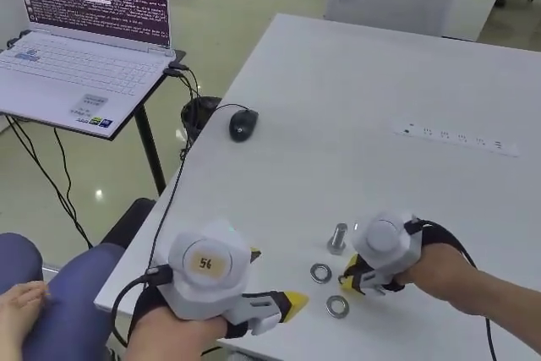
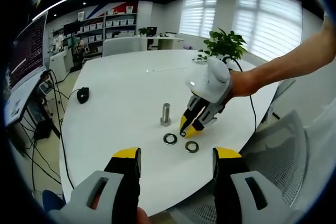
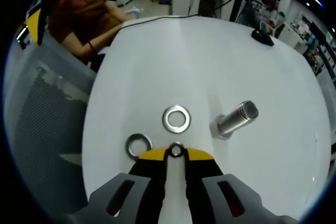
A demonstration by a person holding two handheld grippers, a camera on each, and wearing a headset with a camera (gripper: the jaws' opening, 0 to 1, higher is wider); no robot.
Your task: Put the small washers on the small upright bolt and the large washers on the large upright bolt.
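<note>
While the right gripper pinches: small washer between its yellow tips.
Large washer: just ahead of those tips.
Second large washer: just left of them.
Bolt: upright, ahead-right.
Left gripper: jaws spread.

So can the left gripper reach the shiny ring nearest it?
Probably yes: the left gripper is open, with bare white table between it and the round silver metal washer.

Head view looks down; gripper views (low, facing) share the bolt.
</note>
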